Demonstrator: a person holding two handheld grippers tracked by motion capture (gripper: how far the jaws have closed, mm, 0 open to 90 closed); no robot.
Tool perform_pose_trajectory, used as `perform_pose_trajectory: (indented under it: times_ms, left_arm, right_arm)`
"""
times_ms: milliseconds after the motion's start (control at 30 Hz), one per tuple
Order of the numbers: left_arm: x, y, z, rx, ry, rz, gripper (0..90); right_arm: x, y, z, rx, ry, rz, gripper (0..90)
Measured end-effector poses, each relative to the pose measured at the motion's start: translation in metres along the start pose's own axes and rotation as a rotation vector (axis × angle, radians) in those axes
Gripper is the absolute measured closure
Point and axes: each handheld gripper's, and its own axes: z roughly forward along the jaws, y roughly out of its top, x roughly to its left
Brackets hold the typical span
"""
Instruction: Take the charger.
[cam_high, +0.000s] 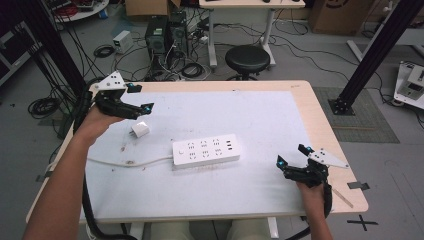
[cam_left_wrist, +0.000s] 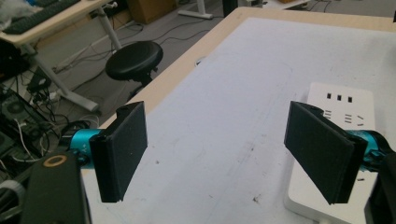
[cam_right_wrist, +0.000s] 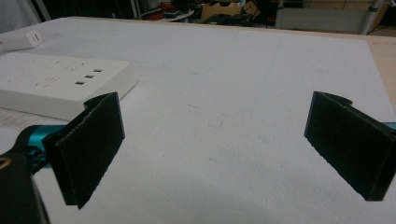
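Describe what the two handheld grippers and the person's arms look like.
Both the left gripper and the right gripper are black, with flat rectangular black jaws, teal tips and a grey three-cornered dotted plate on top. A black cable trails from each. The forearms are bare, no sleeves in view.

In the left gripper view, the power strip (cam_left_wrist: 343, 116) was cut off by the right and bottom edges, and the right-hand jaw hid part of its near end. In the right gripper view, the left edge cut the power strip (cam_right_wrist: 60, 84), and the small white adapter (cam_right_wrist: 21, 39) at the counter's far edge ran out of the picture too. In the high view, the adapter's (cam_high: 139, 130) prongs were too small to count, and the strip's cable (cam_high: 125, 162) seemed to pass under the person's left forearm (cam_high: 65, 185).
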Motion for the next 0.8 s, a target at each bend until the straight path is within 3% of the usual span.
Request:
perform_pose_trajectory:
  times_ms: [133,300,533,800]
  left_arm:
    - [0.006,-0.007,0.009,0.053,0.001,-0.011,21.4]
    - [0.011,-0.014,0.013,0.059,0.011,-0.021,21.4]
    - [0.021,-0.045,0.020,0.137,0.029,-0.065,21.4]
    - [0.028,-0.066,0.026,0.200,0.031,-0.093,21.4]
  right_arm:
    - [0.000,0.000,0.000,0.002,-0.003,0.001,4.9]
    - [0.000,0.000,0.000,0.006,-0.003,0.004,4.9]
    - [0.001,0.000,0.001,0.013,-0.004,0.002,4.9]
    - [0.000,0.001,0.001,0.018,-0.005,-0.003,4.9]
